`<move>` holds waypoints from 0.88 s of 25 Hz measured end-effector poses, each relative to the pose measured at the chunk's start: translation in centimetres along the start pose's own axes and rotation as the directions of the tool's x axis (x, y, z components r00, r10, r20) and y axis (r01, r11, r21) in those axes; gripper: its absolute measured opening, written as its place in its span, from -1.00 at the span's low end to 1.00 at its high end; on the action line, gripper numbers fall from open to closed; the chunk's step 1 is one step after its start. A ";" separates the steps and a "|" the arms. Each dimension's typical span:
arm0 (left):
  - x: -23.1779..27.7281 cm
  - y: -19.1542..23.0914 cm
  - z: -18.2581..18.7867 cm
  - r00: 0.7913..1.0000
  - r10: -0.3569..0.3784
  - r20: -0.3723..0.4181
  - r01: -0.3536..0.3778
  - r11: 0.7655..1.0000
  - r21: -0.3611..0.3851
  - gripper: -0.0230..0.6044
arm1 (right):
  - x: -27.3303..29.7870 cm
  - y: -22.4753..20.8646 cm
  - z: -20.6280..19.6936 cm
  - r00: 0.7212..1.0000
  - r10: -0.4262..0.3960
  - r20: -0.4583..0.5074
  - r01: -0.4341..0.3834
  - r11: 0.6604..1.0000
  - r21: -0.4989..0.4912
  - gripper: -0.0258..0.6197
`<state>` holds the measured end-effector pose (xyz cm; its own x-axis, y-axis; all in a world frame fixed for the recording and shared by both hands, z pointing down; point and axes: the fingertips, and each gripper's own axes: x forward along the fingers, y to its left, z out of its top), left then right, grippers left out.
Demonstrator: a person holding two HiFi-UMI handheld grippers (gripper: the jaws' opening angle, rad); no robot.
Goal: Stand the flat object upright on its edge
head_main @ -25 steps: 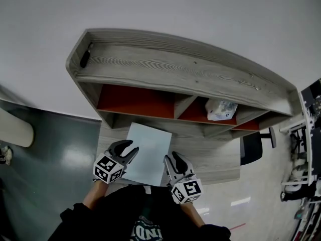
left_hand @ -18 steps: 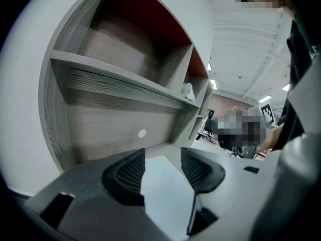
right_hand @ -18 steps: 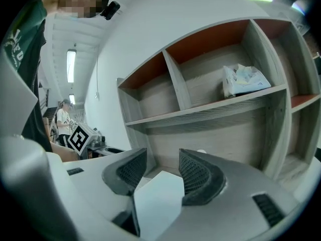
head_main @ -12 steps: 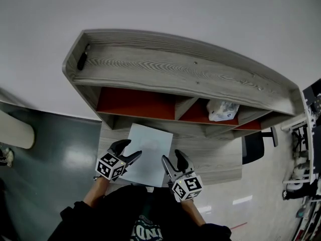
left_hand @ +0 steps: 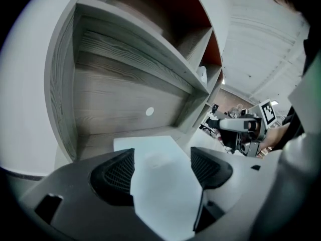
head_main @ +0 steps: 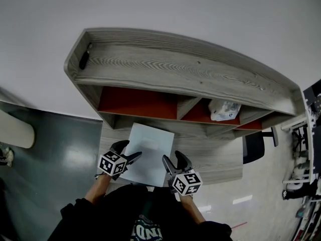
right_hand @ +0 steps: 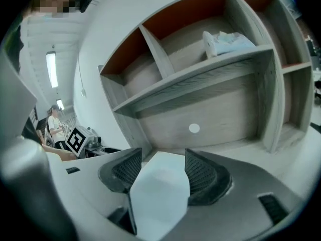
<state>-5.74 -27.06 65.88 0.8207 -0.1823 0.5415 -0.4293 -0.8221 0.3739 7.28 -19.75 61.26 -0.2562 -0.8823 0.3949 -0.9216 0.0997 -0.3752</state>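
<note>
The flat object [head_main: 149,153] is a pale blue-white sheet lying flat on the wooden desk top [head_main: 215,157], just in front of the shelf unit. My left gripper [head_main: 129,151] is at its near left corner, jaws opening. In the left gripper view the sheet [left_hand: 160,185] shows in the gap of the left gripper [left_hand: 161,159], and the pads stand clear of it. My right gripper [head_main: 173,158] is at the near right corner, jaws opening too. The sheet [right_hand: 160,195] lies between the spread pads of the right gripper [right_hand: 162,159], untouched.
A grey wooden shelf unit [head_main: 175,74] with red back panels stands behind the sheet. A white crumpled bag [head_main: 222,109] sits in its right compartment, and a small black object [head_main: 85,58] lies on top at the left. A dark chair [head_main: 253,147] stands right of the desk.
Both grippers' jaws have spread apart from the sheet's near corners and drawn slightly back toward the person. The sheet still lies flat.
</note>
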 end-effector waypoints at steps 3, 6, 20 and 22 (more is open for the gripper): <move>0.6 1.0 -1.3 0.999 0.003 -0.042 -0.004 1.000 -0.018 0.17 | 0.4 -0.8 -1.9 0.998 -0.016 -0.055 0.016 1.000 -0.006 -0.16; 1.2 1.9 -2.9 0.995 0.017 -0.102 -0.016 1.000 0.007 0.17 | 0.8 -1.1 -3.3 0.995 -0.018 -0.097 0.016 1.000 -0.020 -0.16; 3.3 4.5 -7.8 0.974 0.016 -0.224 -0.042 0.993 -0.111 0.21 | 3.5 -5.0 -11.4 0.958 -0.031 -0.283 0.083 0.982 0.171 -0.15; 3.6 4.8 -8.1 0.972 0.008 -0.235 -0.040 0.991 -0.131 0.21 | 3.8 -5.5 -12.1 0.952 -0.025 -0.304 0.095 0.971 0.220 -0.14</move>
<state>-7.95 -27.31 75.72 0.7056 -0.0571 0.7063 -0.5077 -0.7361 0.4476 7.83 -18.04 75.00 -0.3099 -0.7030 0.6401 -0.8551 -0.0883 -0.5110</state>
